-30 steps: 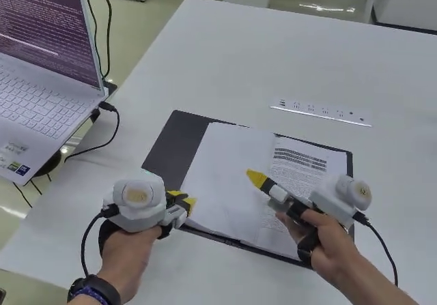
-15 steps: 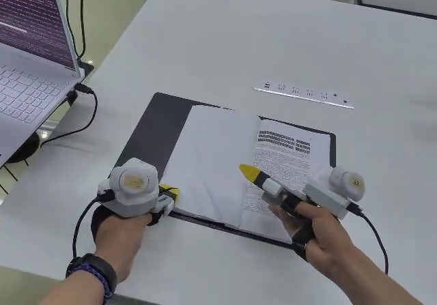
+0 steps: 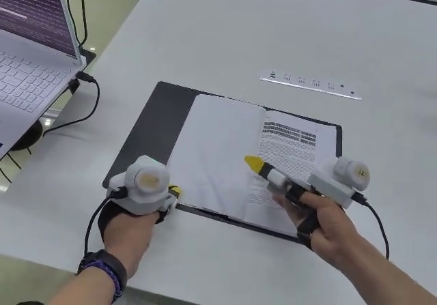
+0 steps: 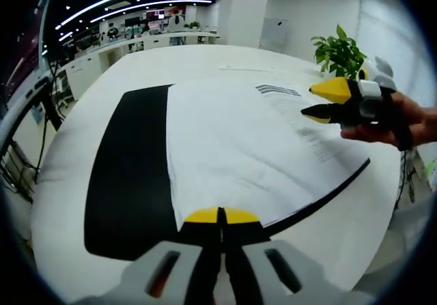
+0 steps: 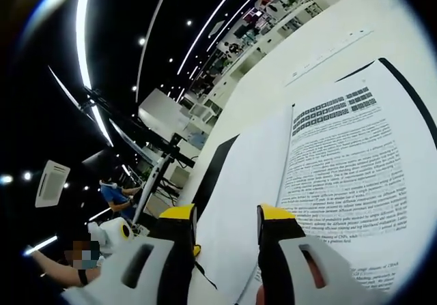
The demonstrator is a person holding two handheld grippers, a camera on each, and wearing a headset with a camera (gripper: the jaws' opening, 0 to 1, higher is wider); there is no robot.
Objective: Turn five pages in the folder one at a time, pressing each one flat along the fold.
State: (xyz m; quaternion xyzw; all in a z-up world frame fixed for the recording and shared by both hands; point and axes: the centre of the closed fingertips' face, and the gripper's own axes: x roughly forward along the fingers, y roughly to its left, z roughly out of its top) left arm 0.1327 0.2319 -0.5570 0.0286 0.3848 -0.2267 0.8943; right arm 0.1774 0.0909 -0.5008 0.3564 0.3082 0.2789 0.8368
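Folder position: black flat folder (image 3: 147, 138) lies open on the white table (image 3: 273, 32), its left inside cover bare and dark. A blank white sheet (image 3: 215, 148) lies over the middle and left of the spread, arching slightly rather than lying flat. To its right lies a printed page with dense text and a dark block heading (image 3: 300, 148).

Left gripper (image 3: 174, 192) – grey body with yellow tips, held in the left hand (image 3: 126, 233) – sits at the folder's near left corner. In the left gripper view its jaws are closed tip to tip (image 4: 220, 215), right at the near edge of the blank sheet. Whether any paper is pinched between them cannot be told.

Right gripper (image 3: 254, 162), held in the right hand (image 3: 328, 230), points in from the right, with its yellow tips over the line where the blank sheet meets the printed page. In the right gripper view the jaws stand apart with a clear gap (image 5: 227, 216) and nothing between them; the text runs below and to the right. The left gripper view shows the same tips parted (image 4: 321, 100) above the paper.

Surroundings: open silver laptop with a lit screen (image 3: 27, 59) at far left, black cable (image 3: 75, 121) trailing from it, a narrow white socket strip (image 3: 311, 85) set in the table beyond the folder, and a green potted plant (image 4: 338, 52) in the background
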